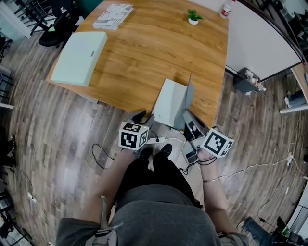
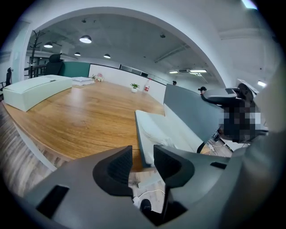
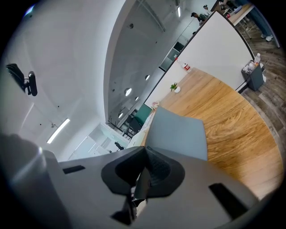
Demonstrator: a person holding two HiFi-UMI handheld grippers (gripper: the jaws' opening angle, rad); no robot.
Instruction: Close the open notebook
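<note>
The notebook (image 1: 169, 102) lies open at the wooden table's (image 1: 144, 53) near edge, its pale pages (image 2: 165, 129) flat. Its grey right cover (image 1: 189, 93) stands nearly upright. My right gripper (image 1: 187, 119) is at the cover's near edge. In the right gripper view the gripper (image 3: 145, 167) is shut on that thin edge, and the cover (image 3: 178, 132) rises beyond the jaws. My left gripper (image 1: 144, 116) hovers just off the table edge by the notebook's near left corner. In its own view the left gripper (image 2: 143, 154) is open with nothing between the pads.
A pale green box (image 1: 79, 56) lies at the table's far left, with a stack of printed papers (image 1: 113, 16) behind it. A small potted plant (image 1: 193, 17) and a bottle (image 1: 226, 8) stand at the far end. A white partition (image 1: 260, 43) runs along the right. Cables (image 1: 101, 158) trail on the floor.
</note>
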